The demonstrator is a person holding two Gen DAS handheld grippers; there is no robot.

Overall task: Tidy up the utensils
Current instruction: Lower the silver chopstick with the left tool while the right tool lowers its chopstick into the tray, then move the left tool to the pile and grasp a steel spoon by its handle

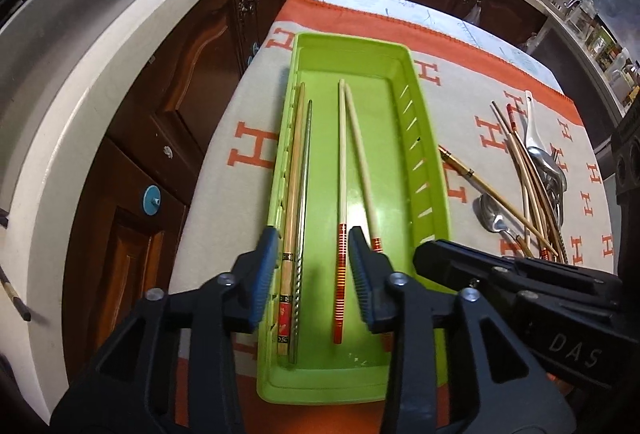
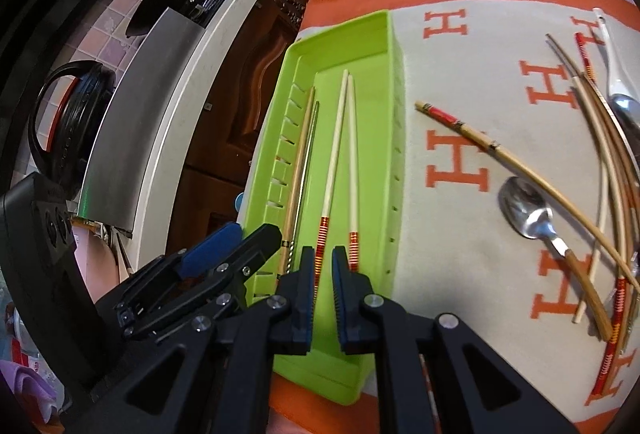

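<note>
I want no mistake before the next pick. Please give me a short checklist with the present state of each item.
1. Left gripper open and empty: ok.
2. Right gripper empty, fingers slightly apart: ok.
3. Four chopsticks lie lengthwise in the green tray: ok.
4. White pair parallel: not ok, the grip ends splay.
5. Loose chopsticks and metal spoon on the cloth, free to reach: ok, but they cross each other.
6. Which loose chopsticks are matching pairs: cannot tell.

Black plastic tongs (image 1: 312, 246) with ribbed blue pads (image 1: 262, 274), silver screws, white "DAS" lettering.
</note>
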